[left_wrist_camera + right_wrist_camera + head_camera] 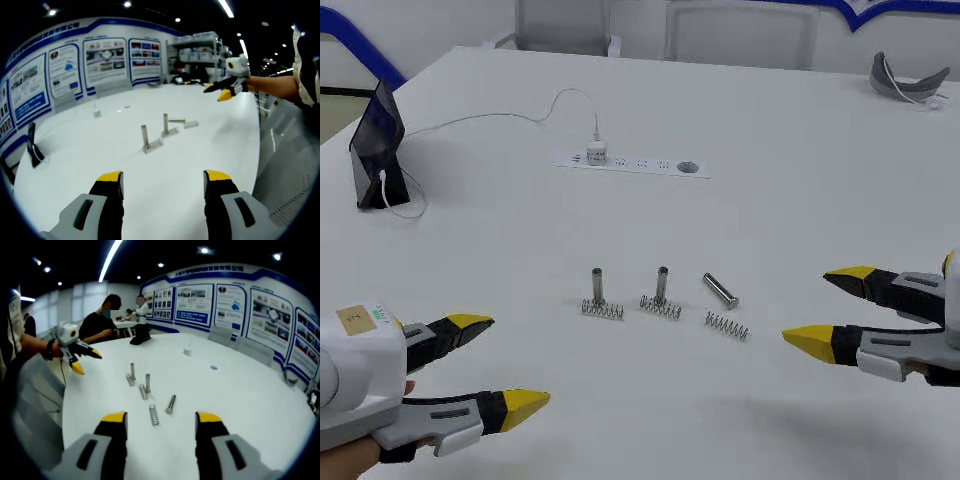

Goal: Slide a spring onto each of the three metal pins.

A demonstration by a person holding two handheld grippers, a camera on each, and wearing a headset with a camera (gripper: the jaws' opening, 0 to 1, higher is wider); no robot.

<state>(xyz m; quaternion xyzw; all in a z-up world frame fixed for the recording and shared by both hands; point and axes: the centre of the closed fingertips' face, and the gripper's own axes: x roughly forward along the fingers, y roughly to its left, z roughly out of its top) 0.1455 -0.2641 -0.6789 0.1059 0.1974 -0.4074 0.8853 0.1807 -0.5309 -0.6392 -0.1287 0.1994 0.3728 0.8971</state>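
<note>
Bench: a broad white bench (800,180) carries all the parts.

Left claw: the grey-and-black left claw with yellow tips (515,360) hovers above the bench at 8 o'clock in the head view. Its jaws are spread wide and hold nothing. In its own view (164,176) the pins stand at 12 o'clock, well apart from the tips.

Right claw: the matching yellow-tipped right claw (808,304) hovers at 4 o'clock in the head view. It is also wide open and empty. In its own view (161,417) the nearest spring lies at 12 o'clock between the two tips, near them but not touching.

Tablet: a dark tablet on a stand (375,145) sits at 10 o'clock near the bench edge, with a white cable running from it.

Power strip: a flat white power strip (632,163) lies at 12 o'clock from the pins, well apart from them. A small white plug (596,153) stands in its left end.

Pins: the left grey metal pin (597,284) and the middle grey metal pin (661,284) stand upright near the bench's centre. The third grey metal pin (720,291) lies flat at 3 o'clock from them.

Springs: the left coiled wire spring (602,310) and the middle coiled wire spring (660,307) each lie flat at the foot of an upright pin, at its 6 o'clock. The third coiled wire spring (727,325) lies just beside the fallen pin, at its 6 o'clock.
</note>
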